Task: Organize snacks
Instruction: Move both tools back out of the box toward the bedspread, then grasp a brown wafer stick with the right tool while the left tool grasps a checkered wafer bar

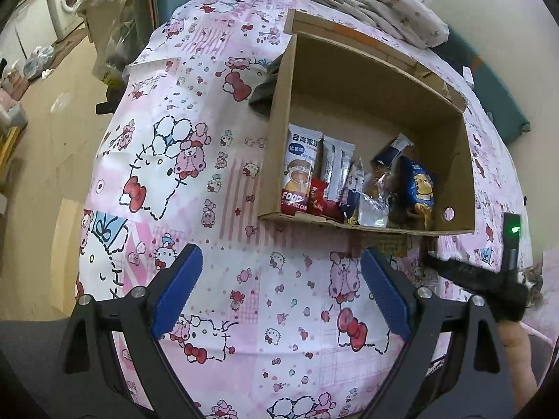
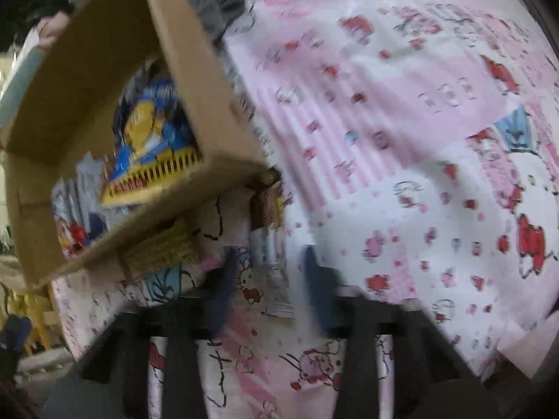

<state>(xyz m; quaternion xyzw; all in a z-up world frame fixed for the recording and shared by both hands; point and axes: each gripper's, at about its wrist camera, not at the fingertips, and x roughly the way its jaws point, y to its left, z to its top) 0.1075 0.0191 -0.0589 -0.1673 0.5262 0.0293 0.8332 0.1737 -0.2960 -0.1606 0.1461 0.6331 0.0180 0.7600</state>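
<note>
Here the bench [image 1: 216,181] wears a pink cartoon-print cloth, and an open cardboard box [image 1: 349,83] stands on it towards the far side. The snacks are gathered along the box's near wall: a white and red rice-cake packet [image 1: 300,174] in the left corner, a small red packet [image 1: 319,197] in front of it, a silver-white packet [image 1: 337,167] just beside, then a clear wrapper [image 1: 375,206] and a blue bag with a cartoon bear [image 1: 419,188] towards the right. A grey rag [image 1: 265,87] lies against the box's left outer wall, and a heap of pale bedding [image 1: 367,3] sits behind the box.

The left hand-held gripper [image 1: 281,251] hangs over bare cloth in front of the box, its blue pads [image 1: 174,286] spread wide with nothing between them.

The right wrist view is badly smeared. It shows the right hand-held gripper [image 2: 269,255] pointing down at the cloth just outside the box's corner, where a flat silver-white sachet [image 2: 274,272] lies. The dark fingers [image 2: 223,279] stand either side of that sachet, and a strip of cloth shows between the left finger and the sachet's edge, so the pads do not appear to press on it. A brown packet [image 2: 265,202] and a yellowish ribbed one [image 2: 164,248] lie close by, tucked against the foot of the box.
</note>
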